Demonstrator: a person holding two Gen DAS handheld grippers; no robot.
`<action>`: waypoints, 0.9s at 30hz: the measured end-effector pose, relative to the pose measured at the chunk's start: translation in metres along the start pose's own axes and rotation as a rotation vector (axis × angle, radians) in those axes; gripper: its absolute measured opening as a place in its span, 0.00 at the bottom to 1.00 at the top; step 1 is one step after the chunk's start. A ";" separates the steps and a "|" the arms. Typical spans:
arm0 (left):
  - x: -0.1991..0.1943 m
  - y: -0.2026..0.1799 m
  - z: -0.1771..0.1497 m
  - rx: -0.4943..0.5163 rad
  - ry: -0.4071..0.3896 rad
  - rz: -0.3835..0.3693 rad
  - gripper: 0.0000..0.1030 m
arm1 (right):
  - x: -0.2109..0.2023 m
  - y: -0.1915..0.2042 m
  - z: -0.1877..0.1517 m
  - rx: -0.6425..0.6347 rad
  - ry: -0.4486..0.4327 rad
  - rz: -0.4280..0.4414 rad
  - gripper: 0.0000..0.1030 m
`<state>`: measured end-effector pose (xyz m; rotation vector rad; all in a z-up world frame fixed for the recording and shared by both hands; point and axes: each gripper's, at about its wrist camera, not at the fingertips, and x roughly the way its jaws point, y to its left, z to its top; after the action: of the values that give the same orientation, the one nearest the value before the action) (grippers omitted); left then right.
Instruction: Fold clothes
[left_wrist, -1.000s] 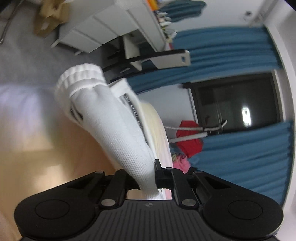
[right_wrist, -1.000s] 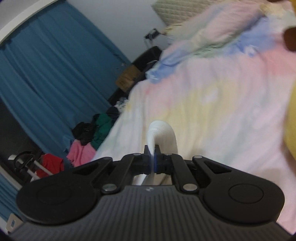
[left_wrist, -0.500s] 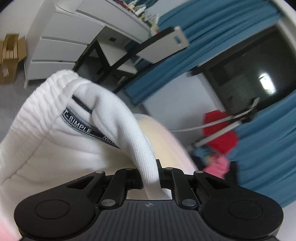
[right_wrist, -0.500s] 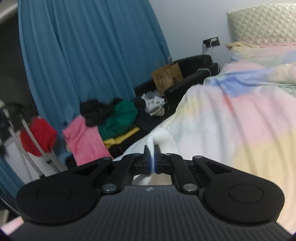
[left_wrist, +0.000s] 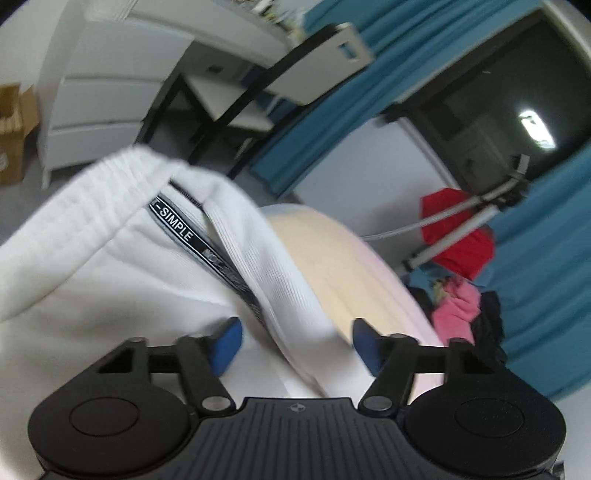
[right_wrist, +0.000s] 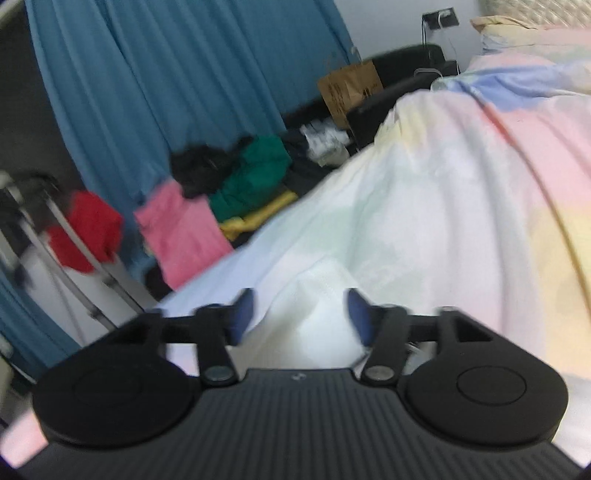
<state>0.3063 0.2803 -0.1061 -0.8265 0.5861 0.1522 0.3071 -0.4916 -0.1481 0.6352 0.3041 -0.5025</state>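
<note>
A white ribbed garment with a black neck tape reading "SIMPLE" lies on the pastel bed cover. My left gripper is open, its blue pads either side of the garment's ribbed edge, which passes between them. In the right wrist view, my right gripper is open too, with a white fold of the garment lying loose between its pads on the bed cover.
A white drawer unit and a black-framed chair stand beyond the bed. Blue curtains, a pile of coloured clothes, a red garment on a rack and a brown paper bag lie beside the bed.
Both grippers were shut on the white garment; both have opened and let it go onto the bed. Both views have shifted slightly.
</note>
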 end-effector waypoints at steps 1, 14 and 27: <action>-0.011 -0.002 -0.006 0.013 -0.007 -0.019 0.75 | -0.015 -0.004 -0.003 0.018 -0.006 0.022 0.64; -0.092 0.066 -0.094 -0.368 0.196 -0.015 0.79 | -0.131 -0.076 -0.071 0.425 0.396 0.253 0.65; -0.045 0.110 -0.079 -0.471 -0.017 -0.095 0.64 | -0.066 -0.055 -0.092 0.296 0.354 0.272 0.64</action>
<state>0.1965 0.3018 -0.1945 -1.3057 0.4993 0.2140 0.2119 -0.4485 -0.2182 1.0408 0.4742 -0.1707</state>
